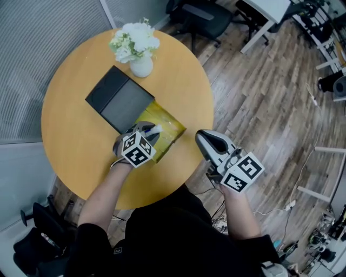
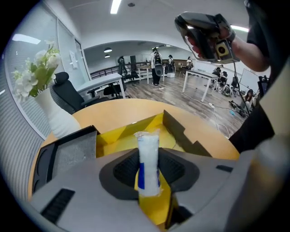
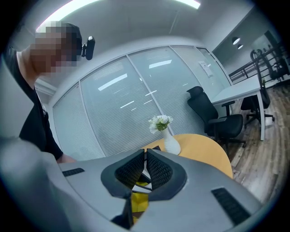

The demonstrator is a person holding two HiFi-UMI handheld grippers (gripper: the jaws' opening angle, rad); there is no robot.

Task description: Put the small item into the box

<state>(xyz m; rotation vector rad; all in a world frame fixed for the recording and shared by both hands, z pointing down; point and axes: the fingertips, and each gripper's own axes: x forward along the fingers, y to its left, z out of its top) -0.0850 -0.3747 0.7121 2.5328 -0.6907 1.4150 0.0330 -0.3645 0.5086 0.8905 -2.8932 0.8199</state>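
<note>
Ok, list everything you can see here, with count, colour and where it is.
table: one, orange, round, centre
lid: one, black, on table beside box
box: one, yellow inside, open, near table's front edge
vase: one, white, holding white flowers, table's far side
chair: at least one, black, beyond table
packet: one, white and blue, over box
left tongs: grey, shut on packet
right tongs: grey, shut, empty, off table's right edge

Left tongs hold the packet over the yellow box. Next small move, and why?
Probably lower the left tongs slightly into the box before releasing. They clamp the packet above the open yellow interior, with the lid lying aside; a shorter drop should keep it inside.
</note>
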